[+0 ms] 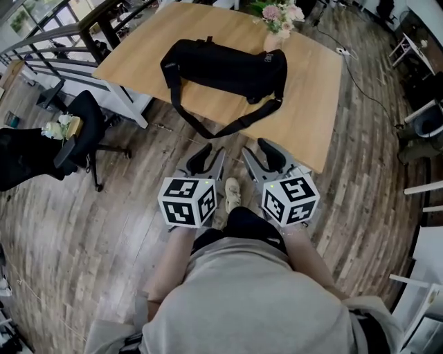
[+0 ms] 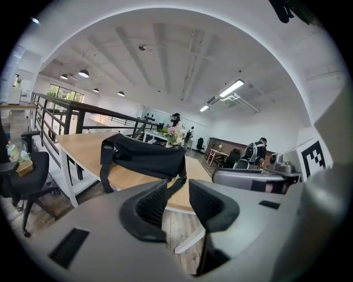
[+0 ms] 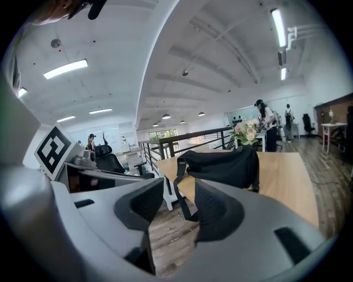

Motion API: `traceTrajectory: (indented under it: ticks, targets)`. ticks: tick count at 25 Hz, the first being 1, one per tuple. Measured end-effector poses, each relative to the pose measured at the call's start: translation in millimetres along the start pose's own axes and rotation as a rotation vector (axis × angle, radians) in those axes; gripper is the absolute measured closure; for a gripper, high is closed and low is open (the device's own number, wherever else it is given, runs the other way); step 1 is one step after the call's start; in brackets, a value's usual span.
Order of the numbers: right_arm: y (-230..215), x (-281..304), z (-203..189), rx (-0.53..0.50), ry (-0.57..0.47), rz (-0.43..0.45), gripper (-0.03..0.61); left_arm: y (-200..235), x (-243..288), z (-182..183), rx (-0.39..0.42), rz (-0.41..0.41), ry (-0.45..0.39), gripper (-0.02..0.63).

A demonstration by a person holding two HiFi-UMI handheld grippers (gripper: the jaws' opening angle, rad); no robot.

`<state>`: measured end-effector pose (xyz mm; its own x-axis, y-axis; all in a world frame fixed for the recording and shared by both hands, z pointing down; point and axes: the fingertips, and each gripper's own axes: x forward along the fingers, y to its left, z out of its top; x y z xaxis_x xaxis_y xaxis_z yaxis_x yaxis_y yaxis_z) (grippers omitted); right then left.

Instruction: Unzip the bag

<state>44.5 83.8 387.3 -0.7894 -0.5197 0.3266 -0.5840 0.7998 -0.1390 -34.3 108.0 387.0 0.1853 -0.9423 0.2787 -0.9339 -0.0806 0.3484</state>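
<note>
Left gripper (image 1: 213, 153) and right gripper (image 1: 255, 151) held well short of black bag (image 1: 225, 69) on desk (image 1: 304, 110); both sets of fingers (image 2: 149, 209) spread, empty.

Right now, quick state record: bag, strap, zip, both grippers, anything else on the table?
bag: black bag, lying on the wooden table
strap: strap loops over the table's near edge
zip: too small to tell
left gripper: left gripper jaws apart, nothing between them, short of the table
right gripper: right gripper jaws apart, nothing between them, short of the table
also on table: flowers at the far edge
</note>
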Motion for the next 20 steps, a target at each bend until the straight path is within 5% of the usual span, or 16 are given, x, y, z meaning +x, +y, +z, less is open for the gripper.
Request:
traceTrajectory:
  ticks: [20]
  targets:
    - [-155, 135, 82, 0.026, -0.063, 0.003, 0.408, 48, 181, 92, 0.053, 0.047, -0.003, 0.482]
